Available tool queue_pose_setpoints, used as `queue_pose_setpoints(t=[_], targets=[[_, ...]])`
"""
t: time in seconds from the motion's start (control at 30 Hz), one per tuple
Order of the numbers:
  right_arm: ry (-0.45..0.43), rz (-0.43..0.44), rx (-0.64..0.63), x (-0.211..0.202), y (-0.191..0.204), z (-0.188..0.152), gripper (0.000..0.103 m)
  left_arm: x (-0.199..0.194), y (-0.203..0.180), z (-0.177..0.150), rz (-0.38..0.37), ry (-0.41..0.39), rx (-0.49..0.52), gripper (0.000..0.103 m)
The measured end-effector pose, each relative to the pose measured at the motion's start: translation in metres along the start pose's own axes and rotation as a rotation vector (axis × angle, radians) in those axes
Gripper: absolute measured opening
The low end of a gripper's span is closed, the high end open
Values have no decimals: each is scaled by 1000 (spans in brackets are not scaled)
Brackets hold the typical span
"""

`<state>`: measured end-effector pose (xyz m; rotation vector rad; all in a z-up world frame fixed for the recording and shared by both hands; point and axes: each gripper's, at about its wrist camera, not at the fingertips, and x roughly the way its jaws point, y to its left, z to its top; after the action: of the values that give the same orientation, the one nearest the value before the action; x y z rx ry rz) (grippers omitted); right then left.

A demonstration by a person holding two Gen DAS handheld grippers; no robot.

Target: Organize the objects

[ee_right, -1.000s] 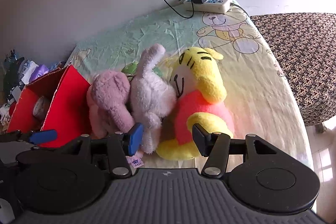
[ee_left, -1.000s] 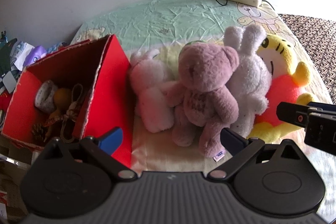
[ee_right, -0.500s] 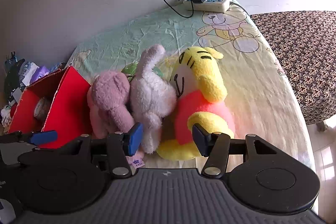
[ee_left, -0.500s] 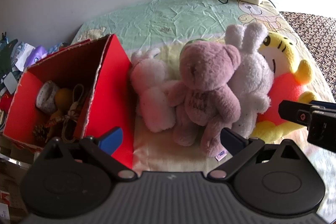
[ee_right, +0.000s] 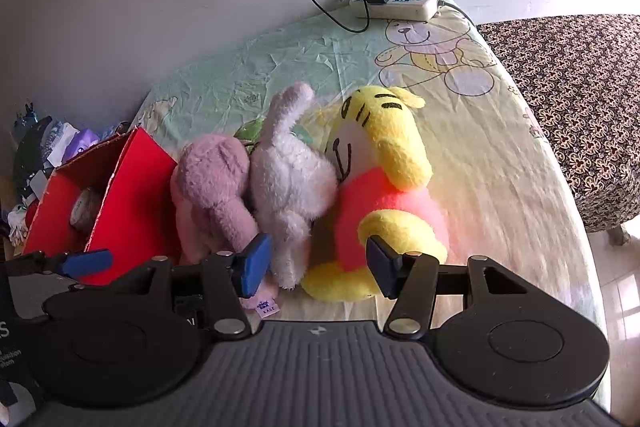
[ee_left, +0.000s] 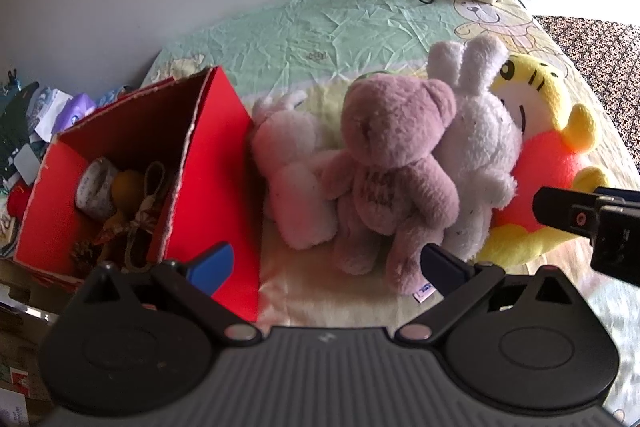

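Note:
Several plush toys lie in a row on the bed: a pale pink one (ee_left: 294, 179), a mauve teddy bear (ee_left: 390, 163), a white rabbit (ee_left: 476, 143) and a yellow tiger in red (ee_left: 548, 147). An open red box (ee_left: 216, 147) with small items stands left of them. My left gripper (ee_left: 326, 265) is open and empty, just short of the bear's feet. My right gripper (ee_right: 316, 263) is open and empty, in front of the rabbit (ee_right: 294, 187) and the tiger (ee_right: 384, 187); the bear (ee_right: 212, 187) and the box (ee_right: 132, 195) are to its left.
A white power strip (ee_right: 394, 1) with a charger and looped cable lies at the wall. The sheet (ee_left: 320, 31) covers the bed. A patterned dark cloth (ee_right: 580, 79) lies right of it. Clutter (ee_left: 36, 119) sits left of the box.
Both grippers have drifted slightly; the view shifts a little. Nothing was grasped or moved.

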<state>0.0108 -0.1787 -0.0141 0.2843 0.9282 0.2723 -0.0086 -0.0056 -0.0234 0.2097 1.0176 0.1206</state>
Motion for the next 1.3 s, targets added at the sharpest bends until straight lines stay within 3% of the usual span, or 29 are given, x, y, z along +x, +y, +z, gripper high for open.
queue_pose_setpoints(t=[0.83, 1.3], targets=[[-37, 29, 37, -10, -9, 2, 62, -23, -4, 4, 40, -40, 23, 102], [-60, 30, 62, -16, -26, 6, 62, -24, -21, 6, 15, -22, 63, 102]])
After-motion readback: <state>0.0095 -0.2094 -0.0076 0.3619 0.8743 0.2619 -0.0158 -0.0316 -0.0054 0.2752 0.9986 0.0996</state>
